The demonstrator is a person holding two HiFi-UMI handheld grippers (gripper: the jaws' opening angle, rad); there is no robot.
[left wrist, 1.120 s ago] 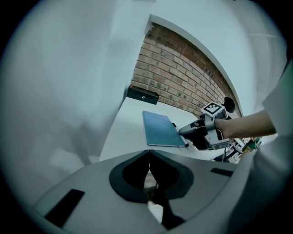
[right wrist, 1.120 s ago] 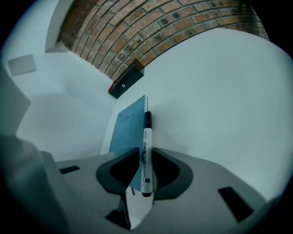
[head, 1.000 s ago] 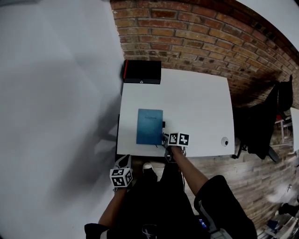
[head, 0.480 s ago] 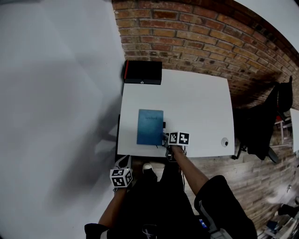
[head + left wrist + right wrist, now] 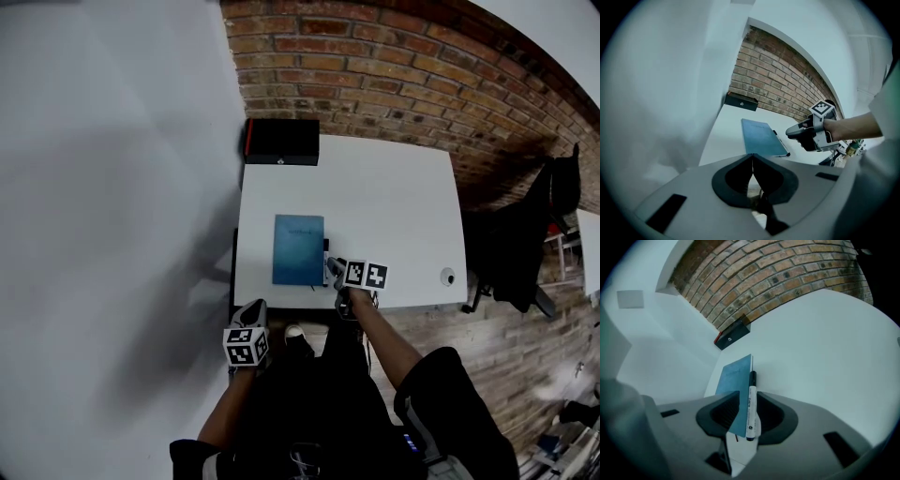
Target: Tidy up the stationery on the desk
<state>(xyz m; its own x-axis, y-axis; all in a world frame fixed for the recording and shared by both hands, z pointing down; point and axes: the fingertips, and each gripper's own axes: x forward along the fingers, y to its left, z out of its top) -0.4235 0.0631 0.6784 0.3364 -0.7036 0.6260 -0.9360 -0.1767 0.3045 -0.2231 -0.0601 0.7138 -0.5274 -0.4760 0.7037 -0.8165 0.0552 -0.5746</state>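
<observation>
Two pieces of stationery lie together near the front left of the white bench (image 5: 394, 206): a flat blue rectangular notebook (image 5: 298, 248) and a slim pen with a white barrel and black cap (image 5: 750, 401). The pen is on the bench surface just beside the notebook's right long edge; whether the two touch is hard to tell. A black box with a red edge (image 5: 281, 142) sits at the far left corner against the brick wall, well apart from them. A small round object (image 5: 447, 277) near the front right edge is too small to identify.

By the look of it, the tidying is mostly done: notebook squared to the bench, pen lined up along it, box tucked in its corner. What may remain is little, perhaps only the round object, if it counts as stationery at all.

The pen's long axis runs from the near edge towards the brick wall, parallel to the notebook's long side. Its black cap points away from the person and its butt end faces the right claw (image 5: 332, 272).

That claw's jaws have just been opening and stand wide. The pen's near end shows in the gap between them, but the pads do not press on it. The left claw (image 5: 255, 309) is closed on nothing and hangs off the bench's near left corner.
</observation>
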